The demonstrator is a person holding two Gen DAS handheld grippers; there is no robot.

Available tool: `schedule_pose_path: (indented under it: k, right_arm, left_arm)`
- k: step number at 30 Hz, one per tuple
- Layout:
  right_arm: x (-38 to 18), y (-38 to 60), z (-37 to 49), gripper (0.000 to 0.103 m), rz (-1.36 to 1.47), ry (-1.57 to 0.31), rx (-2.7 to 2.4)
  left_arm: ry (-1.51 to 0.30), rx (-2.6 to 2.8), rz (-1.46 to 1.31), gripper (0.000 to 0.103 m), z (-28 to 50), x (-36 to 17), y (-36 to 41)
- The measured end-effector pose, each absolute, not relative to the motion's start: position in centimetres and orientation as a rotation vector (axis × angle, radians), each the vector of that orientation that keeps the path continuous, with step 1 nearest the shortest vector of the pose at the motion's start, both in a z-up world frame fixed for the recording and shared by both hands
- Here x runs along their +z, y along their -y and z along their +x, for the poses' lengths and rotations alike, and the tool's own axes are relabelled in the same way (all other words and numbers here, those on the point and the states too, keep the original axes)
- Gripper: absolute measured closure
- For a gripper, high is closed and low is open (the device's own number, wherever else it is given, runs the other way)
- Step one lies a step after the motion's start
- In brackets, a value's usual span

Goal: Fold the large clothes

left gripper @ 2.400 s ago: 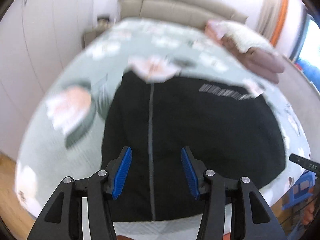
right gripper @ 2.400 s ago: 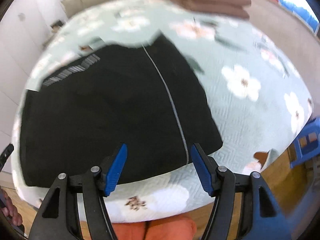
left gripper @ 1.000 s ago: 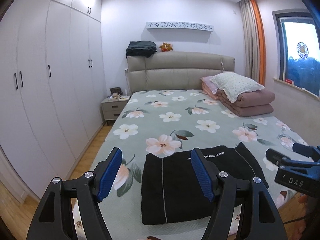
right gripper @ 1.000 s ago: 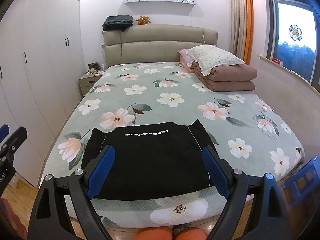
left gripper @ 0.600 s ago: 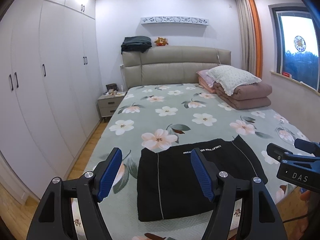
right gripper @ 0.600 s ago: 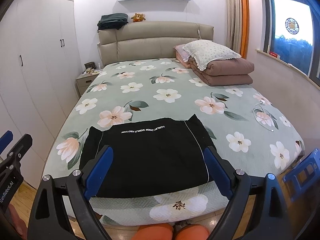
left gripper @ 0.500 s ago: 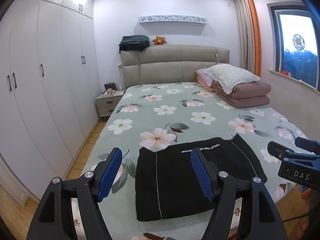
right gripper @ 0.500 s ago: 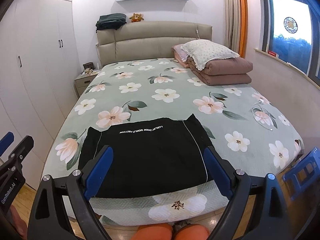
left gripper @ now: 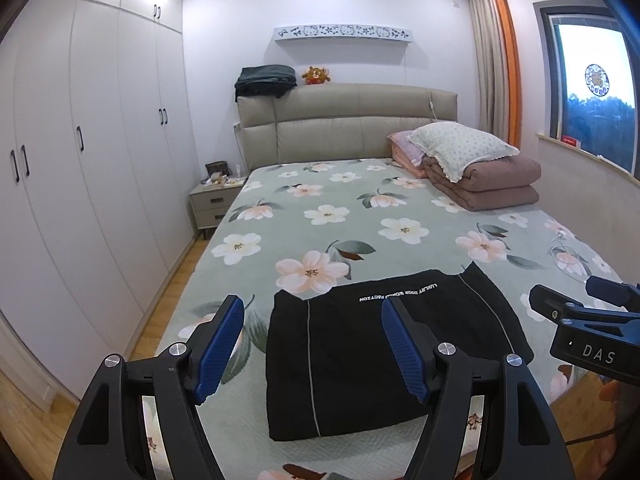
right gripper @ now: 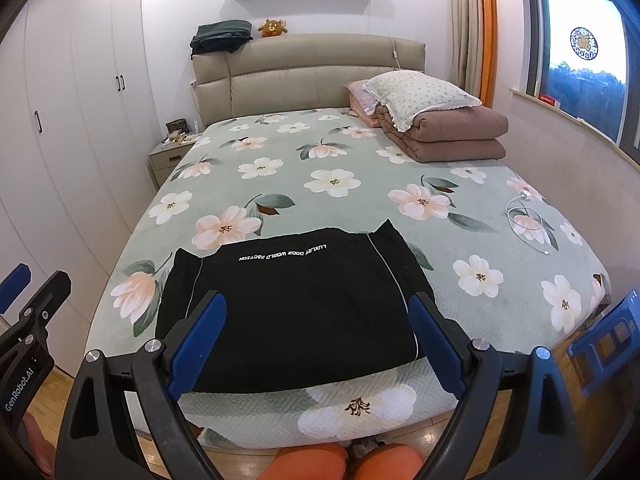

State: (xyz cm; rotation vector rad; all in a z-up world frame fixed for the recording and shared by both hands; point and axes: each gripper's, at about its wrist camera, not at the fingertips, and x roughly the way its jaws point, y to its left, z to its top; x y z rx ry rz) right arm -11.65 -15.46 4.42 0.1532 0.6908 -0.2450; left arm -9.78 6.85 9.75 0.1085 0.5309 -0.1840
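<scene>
Black garment (right gripper: 296,304) lies folded into a flat rectangle at the foot of the bed (right gripper: 400,200), straight ahead of and below both my tools. My left tool (left gripper: 312,344) hangs in the air with its blue pads well apart, nothing between them; the garment's left half sits just beyond its tips. My right tool (right gripper: 318,342) is spread wide too, gripping nothing, framing the garment's near edge from above. White lettering runs along the far side of the fabric. Beyond it, far ahead to the right, a pillow (right gripper: 420,92) rests on a folded brown quilt (right gripper: 460,136).
</scene>
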Motion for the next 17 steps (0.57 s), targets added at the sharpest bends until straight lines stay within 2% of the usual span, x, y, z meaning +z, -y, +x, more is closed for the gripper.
schedule_pose_path:
  k: [17]
  right_arm:
    - [4.3, 15.4, -12.7, 0.009, 0.156, -0.694, -0.243]
  left_arm:
    - [-0.515, -0.235, 0.074, 0.03, -11.1, 9.7, -6.4]
